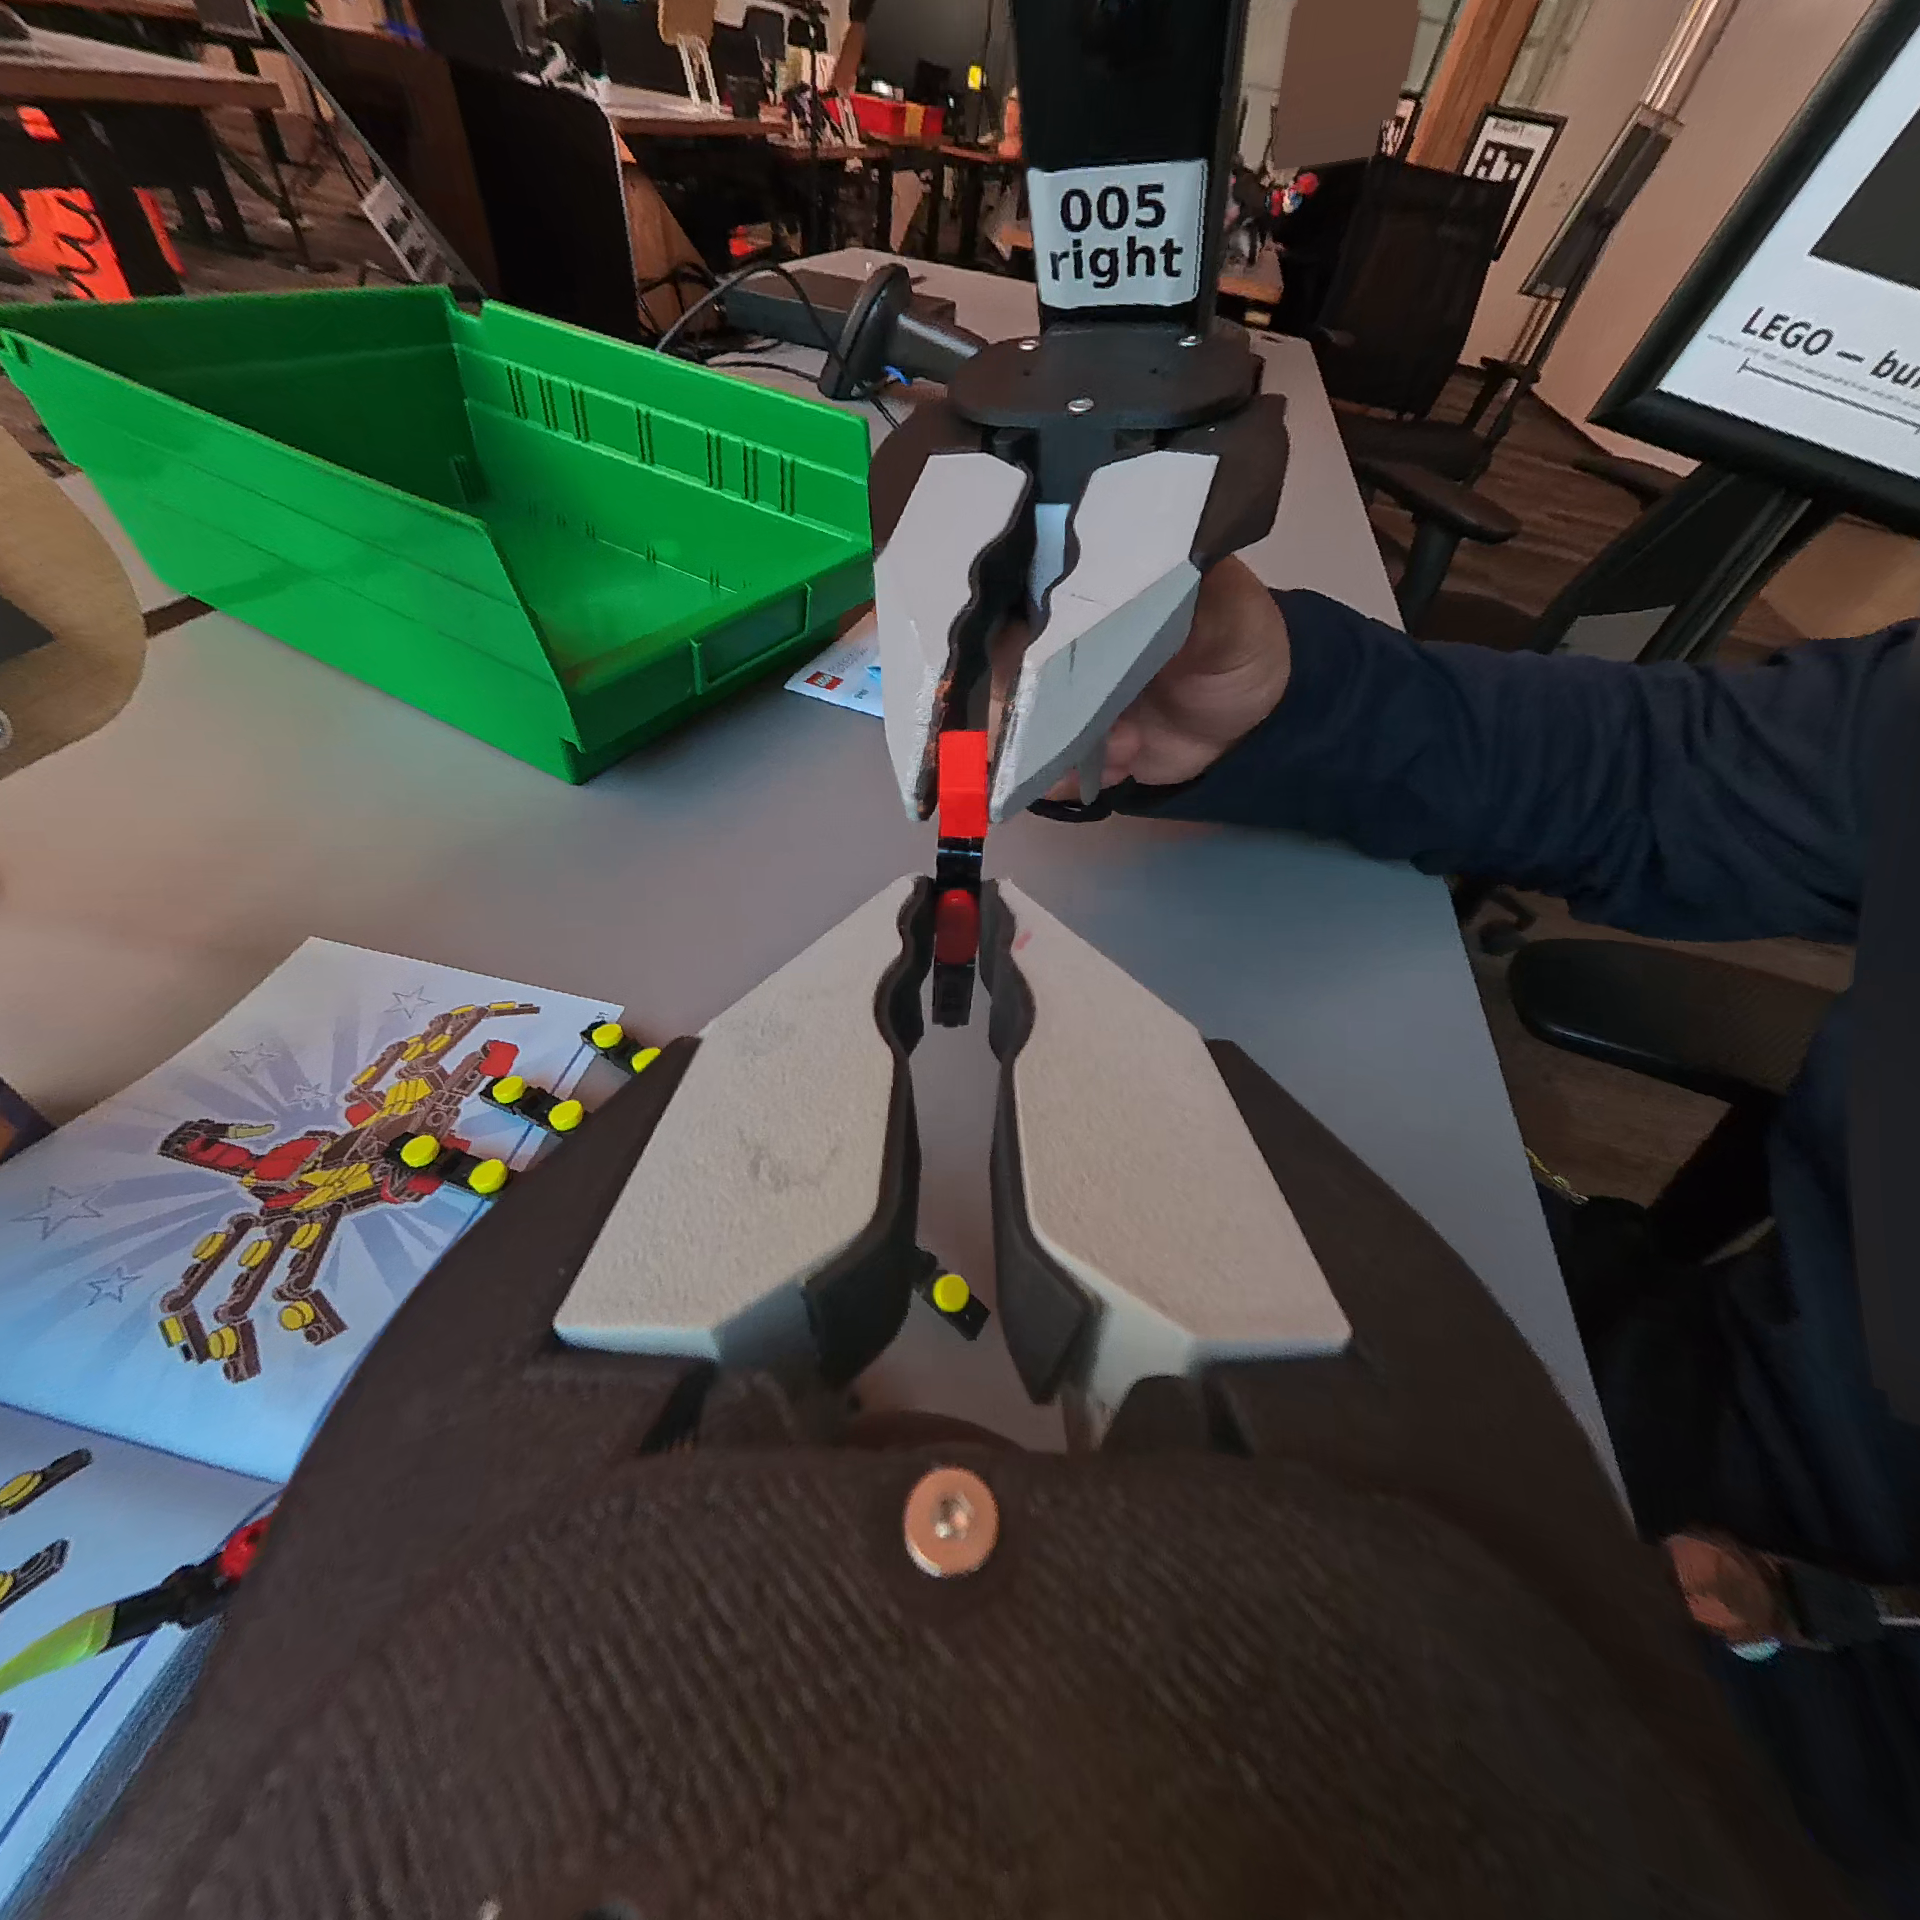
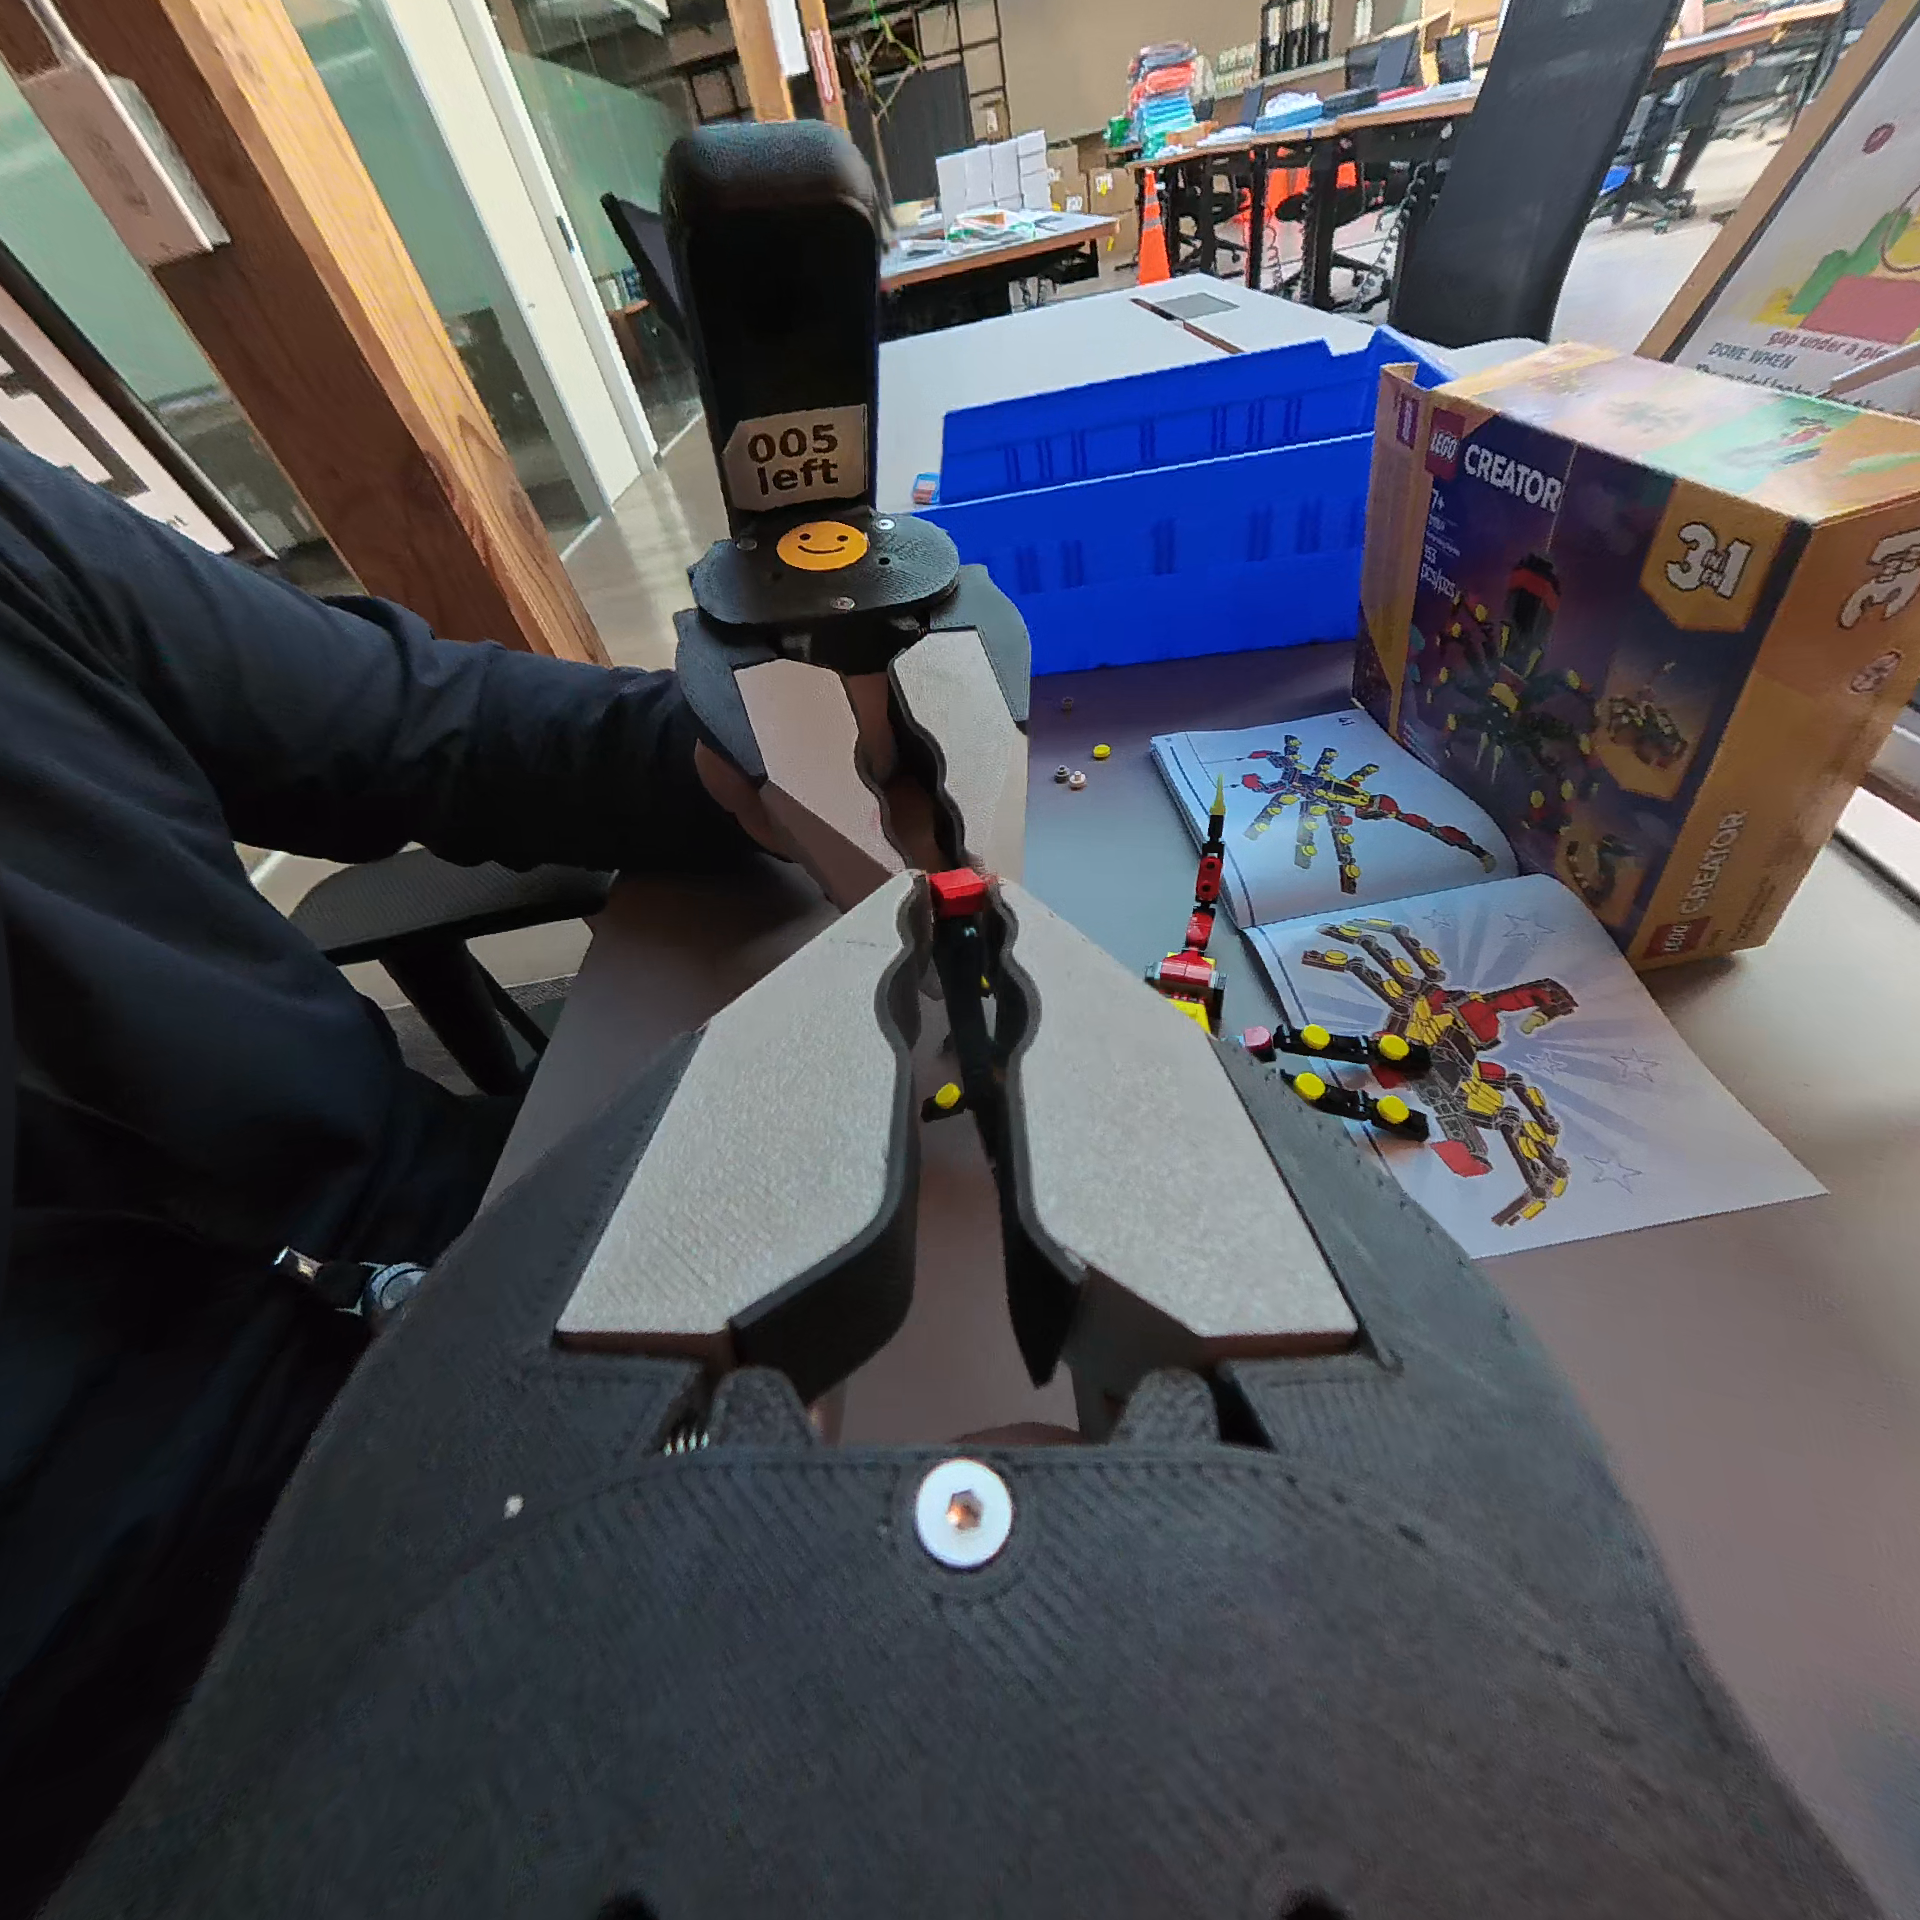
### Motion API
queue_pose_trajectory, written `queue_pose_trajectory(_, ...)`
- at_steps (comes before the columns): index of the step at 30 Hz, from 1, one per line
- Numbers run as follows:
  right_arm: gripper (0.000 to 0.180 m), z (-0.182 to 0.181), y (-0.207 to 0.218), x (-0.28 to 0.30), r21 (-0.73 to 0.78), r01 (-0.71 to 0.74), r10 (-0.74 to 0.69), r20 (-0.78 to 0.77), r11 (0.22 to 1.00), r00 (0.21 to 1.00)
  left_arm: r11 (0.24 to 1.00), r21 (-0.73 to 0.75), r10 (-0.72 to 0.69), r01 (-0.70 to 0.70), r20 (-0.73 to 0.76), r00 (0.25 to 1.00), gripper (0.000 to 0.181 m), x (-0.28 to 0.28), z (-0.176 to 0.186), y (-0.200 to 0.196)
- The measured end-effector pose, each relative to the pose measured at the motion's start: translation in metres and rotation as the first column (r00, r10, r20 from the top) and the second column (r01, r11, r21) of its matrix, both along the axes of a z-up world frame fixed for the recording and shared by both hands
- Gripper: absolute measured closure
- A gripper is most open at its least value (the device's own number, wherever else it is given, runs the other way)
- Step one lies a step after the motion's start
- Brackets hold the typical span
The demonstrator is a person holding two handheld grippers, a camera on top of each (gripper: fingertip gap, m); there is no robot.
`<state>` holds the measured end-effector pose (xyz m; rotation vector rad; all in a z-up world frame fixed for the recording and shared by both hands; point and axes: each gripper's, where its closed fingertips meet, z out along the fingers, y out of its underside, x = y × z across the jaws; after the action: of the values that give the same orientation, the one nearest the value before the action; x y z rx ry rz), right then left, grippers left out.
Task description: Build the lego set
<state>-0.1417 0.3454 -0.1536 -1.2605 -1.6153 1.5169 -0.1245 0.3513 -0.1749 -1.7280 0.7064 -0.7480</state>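
My left gripper and my right gripper meet tip to tip above the grey table. The right one is shut on a red brick at the end of a thin black leg assembly. The left one is shut on the red-and-black part just below it. In the right wrist view the red brick sits at my right gripper's tips, facing the left gripper. The black leg with a yellow stud hangs between the fingers.
An open instruction booklet lies on the table with black legs with yellow studs on it, next to a red-black-yellow sub-build. Around stand a green bin, a blue bin, the set's box and small loose pieces. My left and right fingertips are right by each other.
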Motion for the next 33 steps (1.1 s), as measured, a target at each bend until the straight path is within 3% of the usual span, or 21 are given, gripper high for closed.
queue_pose_trajectory(4,0.178,-0.009,0.0,0.007,0.044,-0.026,0.023,0.054,0.999,0.998,1.0,0.001,-0.002,0.002,-0.038,0.999,0.176,0.002,-0.005,-0.001)
queue_pose_trajectory(6,0.18,-0.02,0.007,0.011,0.135,-0.014,0.0,0.104,0.991,0.995,1.0,0.006,0.015,-0.015,-0.034,0.999,0.176,-0.002,-0.003,0.001)
queue_pose_trajectory(9,0.18,-0.011,0.009,0.012,0.191,0.017,-0.024,0.039,0.981,0.999,1.0,-0.005,0.024,-0.024,-0.017,1.0,0.176,-0.009,-0.001,0.002)
queue_pose_trajectory(11,0.162,0.0,0.002,0.012,0.155,0.0,0.0,-0.001,0.988,1.0,1.0,-0.014,0.02,-0.02,-0.031,0.999,0.176,-0.009,-0.004,0.001)
queue_pose_trajectory(13,0.156,0.001,-0.002,0.012,0.2,-0.004,0.006,-0.009,0.98,1.0,1.0,-0.029,0.008,-0.01,-0.053,0.999,0.176,-0.005,-0.009,0.0)
queue_pose_trajectory(16,0.149,-0.012,-0.002,0.012,0.427,0.031,-0.042,0.017,0.904,0.999,0.998,-0.06,-0.041,0.035,-0.093,0.995,0.176,0.005,-0.018,-0.006)
queue_pose_trajectory(20,0.158,-0.033,-0.009,0.019,0.748,0.001,-0.059,0.05,0.664,0.997,0.989,-0.117,-0.103,0.091,-0.095,0.99,0.176,0.016,-0.027,-0.013)
queue_pose_trajectory(22,0.161,-0.038,-0.009,0.019,0.805,0.0,-0.082,0.06,0.593,0.995,0.986,-0.139,-0.112,0.097,-0.104,0.988,0.176,0.016,-0.032,-0.014)
queue_pose_trajectory(33,0.175,-0.039,-0.002,0.022,0.837,0.012,-0.115,0.061,0.547,0.991,0.967,-0.212,-0.15,0.14,-0.03,0.988,0.176,0.019,-0.036,-0.017)
